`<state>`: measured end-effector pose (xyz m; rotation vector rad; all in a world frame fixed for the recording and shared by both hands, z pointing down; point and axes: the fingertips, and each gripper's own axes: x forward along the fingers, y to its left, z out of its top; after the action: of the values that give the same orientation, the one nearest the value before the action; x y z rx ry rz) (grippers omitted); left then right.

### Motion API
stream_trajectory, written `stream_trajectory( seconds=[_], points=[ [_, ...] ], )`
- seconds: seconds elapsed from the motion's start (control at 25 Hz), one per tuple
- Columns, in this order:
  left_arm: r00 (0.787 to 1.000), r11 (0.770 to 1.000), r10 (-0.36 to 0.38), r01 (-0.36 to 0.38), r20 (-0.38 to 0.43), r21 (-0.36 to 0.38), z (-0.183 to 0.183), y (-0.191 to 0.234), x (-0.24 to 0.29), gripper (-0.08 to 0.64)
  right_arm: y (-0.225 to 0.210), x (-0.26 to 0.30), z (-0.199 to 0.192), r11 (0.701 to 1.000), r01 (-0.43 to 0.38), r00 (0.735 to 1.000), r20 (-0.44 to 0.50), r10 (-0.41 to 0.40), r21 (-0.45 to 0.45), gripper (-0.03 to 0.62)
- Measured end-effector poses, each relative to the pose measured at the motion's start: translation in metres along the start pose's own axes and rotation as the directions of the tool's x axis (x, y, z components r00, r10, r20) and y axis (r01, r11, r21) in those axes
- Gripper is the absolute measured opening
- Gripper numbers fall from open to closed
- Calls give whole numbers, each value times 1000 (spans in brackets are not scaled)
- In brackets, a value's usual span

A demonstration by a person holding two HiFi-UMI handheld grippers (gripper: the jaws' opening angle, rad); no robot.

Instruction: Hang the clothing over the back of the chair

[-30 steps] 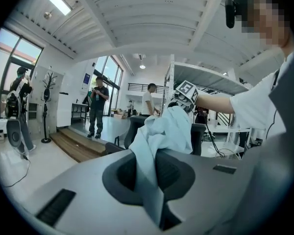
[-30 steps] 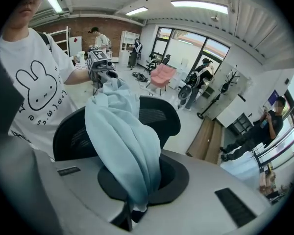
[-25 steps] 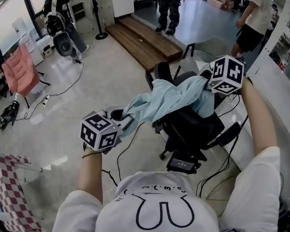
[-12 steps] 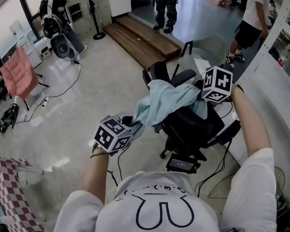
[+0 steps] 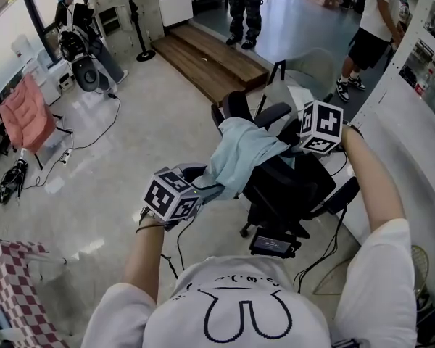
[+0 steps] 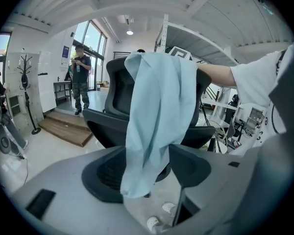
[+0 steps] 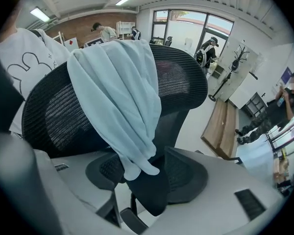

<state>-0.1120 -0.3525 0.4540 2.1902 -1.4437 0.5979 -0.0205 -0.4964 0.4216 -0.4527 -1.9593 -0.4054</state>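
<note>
Opening apart just now on left hand-held gripper and right hand-held gripper, leaving blue clothing loose between jaws, draped over chair ahead.

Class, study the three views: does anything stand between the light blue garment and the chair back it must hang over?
Nothing visible does. The garment already lies draped over the chair back. The left gripper and right gripper have just been opening their jaws, with a cloth end hanging loose between each pair.
</note>
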Motion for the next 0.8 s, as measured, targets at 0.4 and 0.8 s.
stream_trajectory(
  seconds=[0.4,0.8],
  points=[
    [998,999,-34,33,57,30,24,-7,-8,462,-8,-24,5,994,99,994,49,-101,41,351],
    [994,998,-38,32,105,58,46,-5,-33,459,-2,-63,21,974,188,969,137,-205,128,262]
  ],
)
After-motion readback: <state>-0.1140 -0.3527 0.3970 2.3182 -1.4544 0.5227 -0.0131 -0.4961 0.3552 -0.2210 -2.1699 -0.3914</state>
